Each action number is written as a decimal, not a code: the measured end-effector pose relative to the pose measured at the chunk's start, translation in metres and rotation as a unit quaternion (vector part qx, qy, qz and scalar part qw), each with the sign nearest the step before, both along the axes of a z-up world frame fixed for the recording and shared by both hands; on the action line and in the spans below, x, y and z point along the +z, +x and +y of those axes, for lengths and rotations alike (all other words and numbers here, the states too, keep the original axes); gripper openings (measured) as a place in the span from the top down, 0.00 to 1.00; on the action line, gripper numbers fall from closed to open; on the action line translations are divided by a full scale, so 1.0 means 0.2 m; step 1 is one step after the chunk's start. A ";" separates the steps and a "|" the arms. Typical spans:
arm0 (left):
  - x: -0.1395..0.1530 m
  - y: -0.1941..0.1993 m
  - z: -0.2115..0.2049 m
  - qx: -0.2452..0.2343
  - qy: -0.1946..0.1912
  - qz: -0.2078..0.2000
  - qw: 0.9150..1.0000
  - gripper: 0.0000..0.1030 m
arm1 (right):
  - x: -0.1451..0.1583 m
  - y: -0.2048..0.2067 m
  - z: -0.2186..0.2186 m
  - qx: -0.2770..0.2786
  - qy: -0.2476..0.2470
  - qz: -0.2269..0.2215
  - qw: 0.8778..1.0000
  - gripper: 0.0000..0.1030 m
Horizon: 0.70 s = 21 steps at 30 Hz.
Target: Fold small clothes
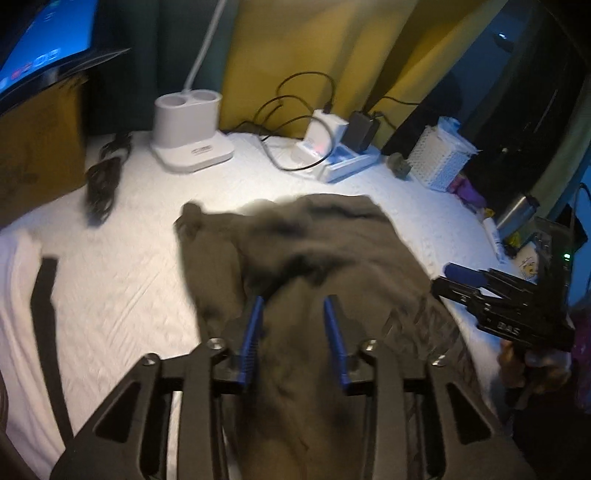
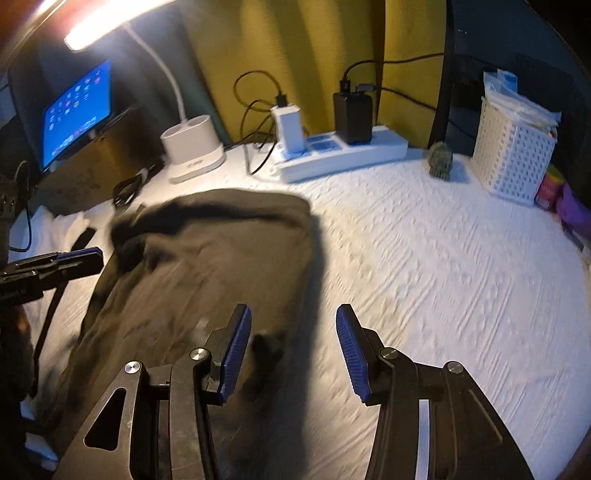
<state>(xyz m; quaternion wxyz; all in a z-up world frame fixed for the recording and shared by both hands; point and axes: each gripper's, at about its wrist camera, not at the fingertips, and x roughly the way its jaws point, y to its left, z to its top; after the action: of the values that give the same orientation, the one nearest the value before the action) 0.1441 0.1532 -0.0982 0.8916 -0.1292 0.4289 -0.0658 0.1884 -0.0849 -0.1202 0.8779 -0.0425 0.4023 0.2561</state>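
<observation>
Right now the dark olive-brown soft fabric garment (image 1: 295, 251) lies crumpled on the white textured tabletop (image 2: 424, 258), partly folded. It looks light, limp, non-slippery; best taken at a hem edge or corner. Left gripper (image 1: 295, 321) fingers parted over the cloth, nothing pinched. Right gripper (image 2: 293, 350) fingers apart, empty, at the garment's right edge. Writing on the white lamp base (image 1: 192, 147) and the grippers is blurred, unreadable.

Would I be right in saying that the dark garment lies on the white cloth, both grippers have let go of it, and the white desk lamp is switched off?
Not quite: the lamp is switched on, its head glowing brightly in the right wrist view. The rest holds: the dark garment lies on the white cloth, and the left gripper and right gripper both stand open, gripping nothing.
</observation>
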 end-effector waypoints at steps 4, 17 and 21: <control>-0.03 -0.07 0.01 0.008 0.001 0.011 1.000 0.63 | -0.04 -0.10 0.02 0.007 -0.008 0.006 1.000 0.51; -0.18 -0.30 -0.16 -0.026 -0.001 0.049 0.998 0.65 | -0.12 -0.27 0.00 0.001 0.005 0.010 1.000 0.51; -0.19 -0.34 -0.18 -0.027 0.035 0.035 0.998 0.92 | -0.12 -0.31 -0.01 -0.002 -0.004 0.005 1.000 0.51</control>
<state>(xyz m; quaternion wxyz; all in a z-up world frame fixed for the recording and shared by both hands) 0.0754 0.1172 -0.1366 0.8778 -0.0887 0.4656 -0.0701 0.1271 -0.0861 -0.1446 0.8764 -0.0443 0.4077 0.2526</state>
